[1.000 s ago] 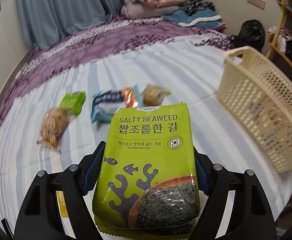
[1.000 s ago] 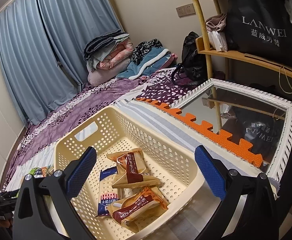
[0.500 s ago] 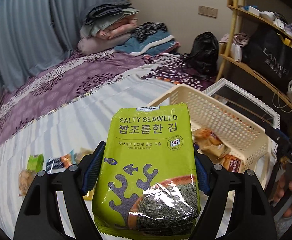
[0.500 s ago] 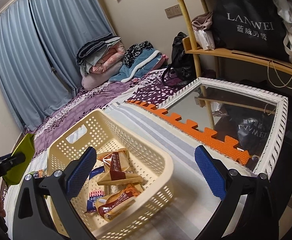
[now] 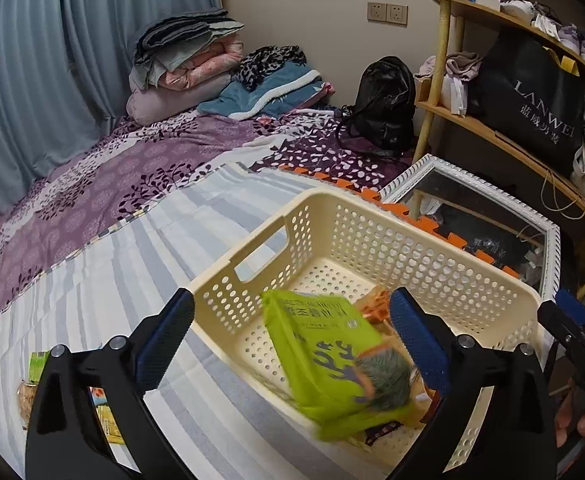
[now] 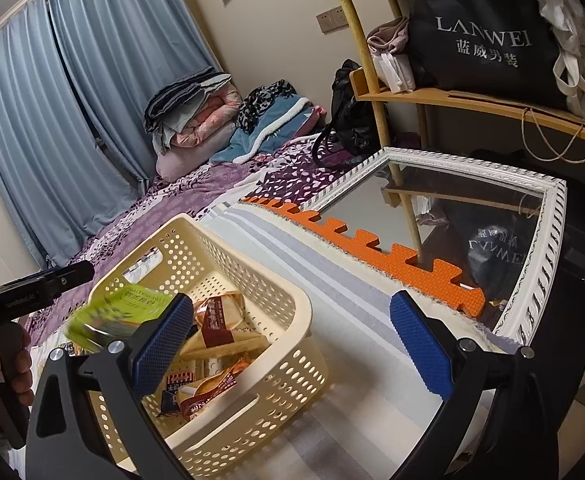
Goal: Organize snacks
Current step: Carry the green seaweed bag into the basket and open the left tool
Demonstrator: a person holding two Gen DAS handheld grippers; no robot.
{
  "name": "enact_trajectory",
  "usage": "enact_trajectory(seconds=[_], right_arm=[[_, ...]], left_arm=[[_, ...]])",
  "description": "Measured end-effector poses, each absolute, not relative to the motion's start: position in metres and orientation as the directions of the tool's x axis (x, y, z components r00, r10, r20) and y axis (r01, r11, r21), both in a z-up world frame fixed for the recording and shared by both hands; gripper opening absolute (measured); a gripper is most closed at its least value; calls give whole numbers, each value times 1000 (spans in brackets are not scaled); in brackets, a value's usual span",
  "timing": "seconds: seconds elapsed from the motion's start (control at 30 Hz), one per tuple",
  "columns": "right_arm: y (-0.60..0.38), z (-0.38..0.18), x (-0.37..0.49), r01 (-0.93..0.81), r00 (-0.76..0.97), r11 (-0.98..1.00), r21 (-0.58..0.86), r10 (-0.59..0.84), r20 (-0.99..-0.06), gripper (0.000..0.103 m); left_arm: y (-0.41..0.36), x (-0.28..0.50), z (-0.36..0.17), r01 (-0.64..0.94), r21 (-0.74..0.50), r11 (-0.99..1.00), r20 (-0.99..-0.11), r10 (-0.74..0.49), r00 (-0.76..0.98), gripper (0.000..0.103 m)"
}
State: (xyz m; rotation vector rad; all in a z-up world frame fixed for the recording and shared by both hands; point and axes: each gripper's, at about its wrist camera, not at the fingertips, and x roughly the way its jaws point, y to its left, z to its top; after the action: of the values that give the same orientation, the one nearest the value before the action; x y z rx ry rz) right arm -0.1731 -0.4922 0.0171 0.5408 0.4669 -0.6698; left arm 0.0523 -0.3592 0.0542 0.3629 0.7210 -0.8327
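Several wrapped snacks (image 6: pixel 216 332) fill the basket (image 5: pixel 372 216); seaweed packet (image 5: pixel 328 356) tilted inside.

Blurred, seemingly lime-green seaweed packet (image 5: pixel 328 356); cream basket (image 5: pixel 432 256)

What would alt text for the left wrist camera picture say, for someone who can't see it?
A green seaweed snack bag, blurred, drops free between the opening jaws of the left gripper into a cream plastic basket that already holds other snacks. The basket sits on a striped sheet, with a few snack packets left on the sheet at lower left.
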Motion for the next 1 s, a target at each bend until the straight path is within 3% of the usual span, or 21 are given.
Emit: enact_trajectory(seconds=[0.37, 0.67, 1.0], right_arm=[[-483, 20, -164, 671, 699, 680, 296, -446, -559, 98], [-474, 31, -159, 664, 702, 696, 272, -456, -547, 98], [-437, 61, -150, 611, 750, 771, 178, -493, -440, 98]], left_arm=[[-330, 64, 52, 736, -23, 677, -710, -529, 465, 100], [-318, 61, 54, 718, 37, 695, -703, -493, 513, 100], [-283, 68, 63, 662, 45, 748, -670, -469, 576, 100]])
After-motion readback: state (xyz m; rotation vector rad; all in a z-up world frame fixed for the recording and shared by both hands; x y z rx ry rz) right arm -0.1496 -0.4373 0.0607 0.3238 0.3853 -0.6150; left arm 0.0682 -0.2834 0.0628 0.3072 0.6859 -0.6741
